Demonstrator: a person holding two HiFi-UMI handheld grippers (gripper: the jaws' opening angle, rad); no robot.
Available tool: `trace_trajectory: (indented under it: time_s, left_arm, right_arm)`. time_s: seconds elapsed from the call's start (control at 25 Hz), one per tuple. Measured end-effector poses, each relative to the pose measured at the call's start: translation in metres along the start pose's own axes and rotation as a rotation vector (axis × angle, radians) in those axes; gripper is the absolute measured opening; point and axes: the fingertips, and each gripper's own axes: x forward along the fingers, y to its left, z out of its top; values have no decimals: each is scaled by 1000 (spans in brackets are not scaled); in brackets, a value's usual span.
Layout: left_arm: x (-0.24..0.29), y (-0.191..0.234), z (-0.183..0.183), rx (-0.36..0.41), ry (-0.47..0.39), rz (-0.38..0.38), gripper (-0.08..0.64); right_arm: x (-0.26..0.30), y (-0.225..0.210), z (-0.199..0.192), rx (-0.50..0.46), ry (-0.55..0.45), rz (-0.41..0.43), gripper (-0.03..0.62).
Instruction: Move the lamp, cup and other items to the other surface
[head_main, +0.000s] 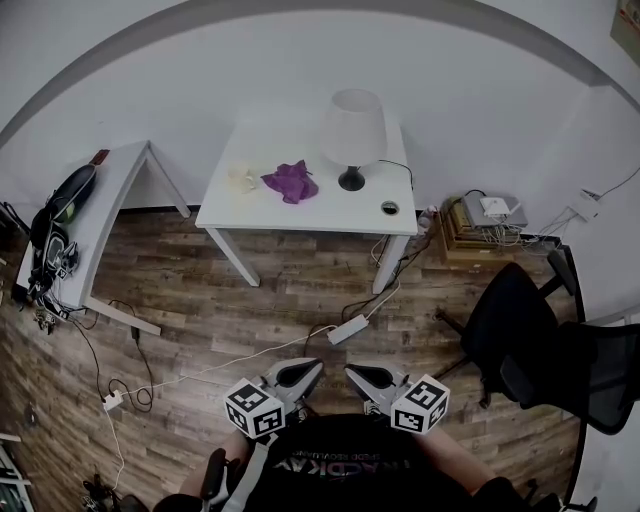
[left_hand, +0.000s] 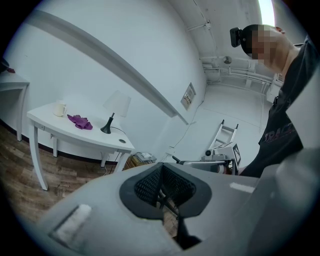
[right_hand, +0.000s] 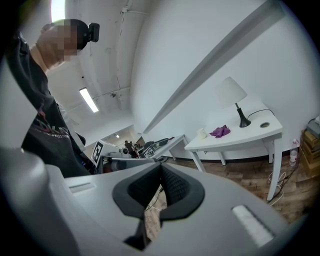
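Observation:
A white-shaded lamp (head_main: 353, 130) on a black base stands on the white table (head_main: 300, 212) against the far wall. Left of it lie a purple cloth (head_main: 290, 181) and a pale cup (head_main: 243, 180). The same lamp (left_hand: 116, 108), cloth (left_hand: 80, 121) and cup (left_hand: 60, 108) show far off in the left gripper view, and lamp (right_hand: 232, 95), cloth (right_hand: 220, 131) and cup (right_hand: 202, 133) in the right gripper view. Both grippers hang close to the person's body, far from the table. The left gripper (head_main: 312, 371) and right gripper (head_main: 353, 373) are shut on nothing.
A second white table (head_main: 100, 215) at the left carries a dark bag and cables. Cords and a power strip (head_main: 348, 329) cross the wood floor. A black office chair (head_main: 540, 340) stands at the right, and a low shelf with books (head_main: 480, 225) is beside the lamp table.

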Motion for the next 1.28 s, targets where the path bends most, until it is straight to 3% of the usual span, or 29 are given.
trace_trajectory:
  time_s: [0.44,1.0,1.28]
  left_arm:
    - [21,-6,0,-14,-24,51,3]
    - [116,-54,-15,-61,-48,114,3]
    - [109,-52,-11,-65,-65,166,3]
  right_arm:
    - [-29,-28,18,19,-51,-15,16]
    - [-112,-98,27,52,-15,28,20]
    - [-110,-102,27,71,-6,56,25]
